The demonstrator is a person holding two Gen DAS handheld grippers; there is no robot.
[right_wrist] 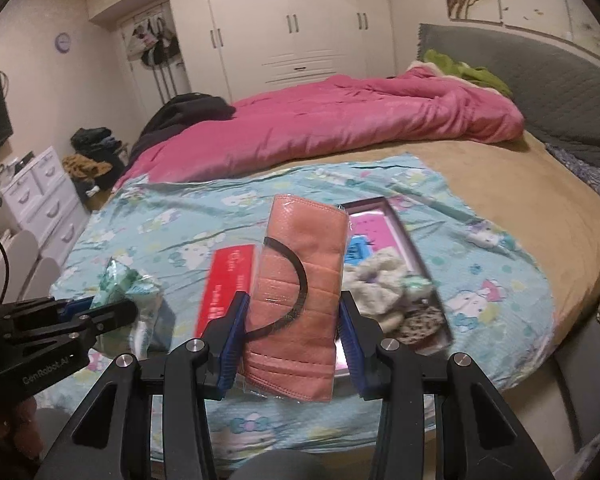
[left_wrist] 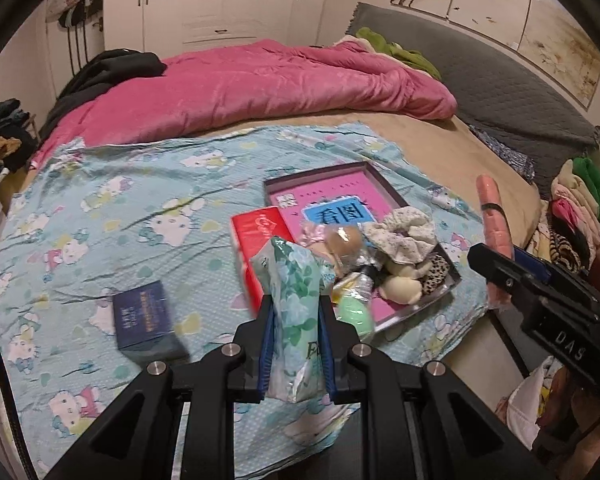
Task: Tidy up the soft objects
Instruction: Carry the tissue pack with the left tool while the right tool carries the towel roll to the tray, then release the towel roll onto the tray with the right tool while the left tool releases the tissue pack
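My left gripper (left_wrist: 294, 308) is shut on a green leaf-print tissue pack (left_wrist: 294, 312) and holds it above the Hello Kitty sheet (left_wrist: 140, 208). My right gripper (right_wrist: 292, 312) is shut on a wrapped pink face mask (right_wrist: 300, 280) with a black ear loop; it also shows in the left wrist view (left_wrist: 496, 232) at the right. A shallow box lid (left_wrist: 384, 184) with a pink book inside holds scrunchies (left_wrist: 404, 232), a cream plush piece (left_wrist: 400, 288) and small packets. The tissue pack also shows in the right wrist view (right_wrist: 124, 280).
A red box (left_wrist: 252, 248) lies against the lid's left side. A dark blue box (left_wrist: 144, 320) lies on the sheet at the left. A pink quilt (left_wrist: 240, 88) covers the far bed. Folded clothes (left_wrist: 580, 200) are piled at the right. White drawers (right_wrist: 40, 192) stand left.
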